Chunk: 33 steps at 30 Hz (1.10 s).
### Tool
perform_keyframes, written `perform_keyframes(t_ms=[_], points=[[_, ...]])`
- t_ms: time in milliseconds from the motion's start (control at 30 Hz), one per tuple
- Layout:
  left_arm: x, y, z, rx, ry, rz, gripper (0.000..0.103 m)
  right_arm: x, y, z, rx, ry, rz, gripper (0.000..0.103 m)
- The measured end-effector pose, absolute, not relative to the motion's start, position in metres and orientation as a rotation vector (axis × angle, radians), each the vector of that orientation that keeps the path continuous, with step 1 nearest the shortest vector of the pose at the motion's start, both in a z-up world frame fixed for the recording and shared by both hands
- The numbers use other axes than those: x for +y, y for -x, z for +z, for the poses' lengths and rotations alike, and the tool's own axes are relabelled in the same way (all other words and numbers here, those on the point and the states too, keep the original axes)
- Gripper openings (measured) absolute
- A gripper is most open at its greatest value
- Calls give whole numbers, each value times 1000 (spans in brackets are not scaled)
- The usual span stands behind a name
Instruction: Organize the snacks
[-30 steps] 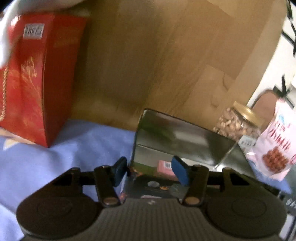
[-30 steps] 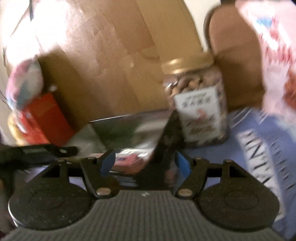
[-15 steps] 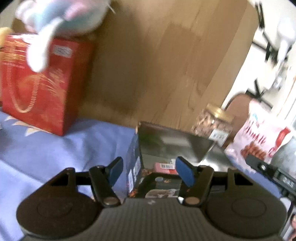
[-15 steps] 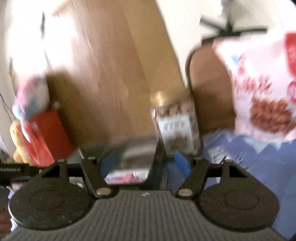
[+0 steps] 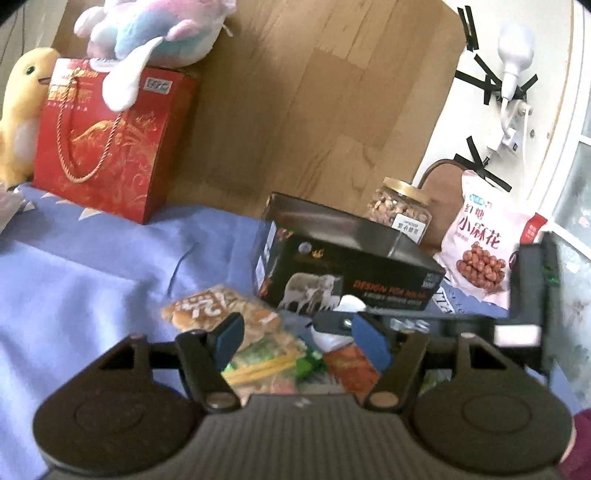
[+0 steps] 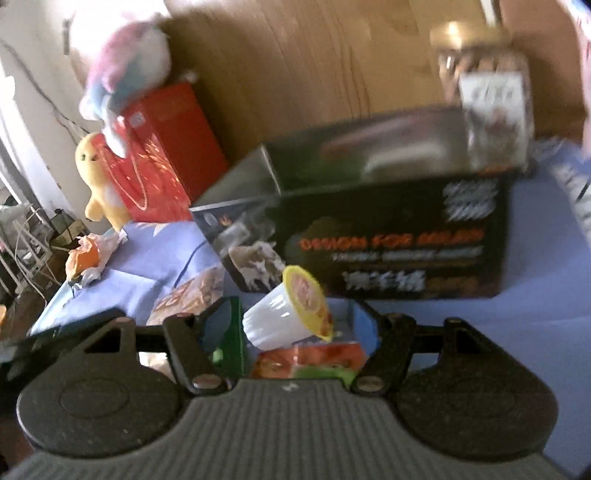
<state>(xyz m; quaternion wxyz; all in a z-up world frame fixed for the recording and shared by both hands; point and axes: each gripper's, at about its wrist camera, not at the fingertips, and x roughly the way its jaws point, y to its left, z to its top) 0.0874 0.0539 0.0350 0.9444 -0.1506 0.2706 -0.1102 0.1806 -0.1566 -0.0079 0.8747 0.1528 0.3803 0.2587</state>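
Observation:
An open black box (image 5: 354, 284) (image 6: 388, 251) stands on the blue cloth. In front of it lies a pile of snacks: a bread packet (image 5: 218, 314), a green packet (image 5: 266, 363) and an orange packet (image 6: 314, 360). My left gripper (image 5: 299, 339) hovers over the pile with its jaws opening and nothing between them. A white jelly cup (image 6: 288, 314) with a yellow lid lies tilted on the pile, between the fingers of my right gripper (image 6: 290, 326). Those jaws are closing, and the pads stand clear of the cup. The right gripper's body (image 5: 532, 295) shows at the right of the left wrist view.
A jar of nuts (image 5: 400, 214) and a pink snack bag (image 5: 487, 243) stand behind the box at the right. A red gift bag (image 5: 107, 147) with plush toys (image 5: 159, 29) stands at the back left. A wooden board (image 5: 314, 110) backs the scene. Crumpled wrappers (image 6: 88, 258) lie at the cloth's left edge.
Both grippers have drawn back from the black box, bringing the snack pile into view. The right gripper's fingers have narrowed around the jelly cup. The left gripper's fingers stand wider.

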Motion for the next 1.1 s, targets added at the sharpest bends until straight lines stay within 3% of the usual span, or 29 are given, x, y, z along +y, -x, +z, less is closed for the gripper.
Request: perform_keyframes(t_ms=[367, 733, 1100], points=[[71, -73, 29, 563, 370, -260, 67, -174, -122, 17, 660, -241, 577, 58], [64, -53, 30, 635, 414, -440, 67, -165, -50, 9, 626, 104, 830, 57], [31, -39, 21, 745, 353, -544, 67, -183, -36, 1, 629, 92, 809, 71]])
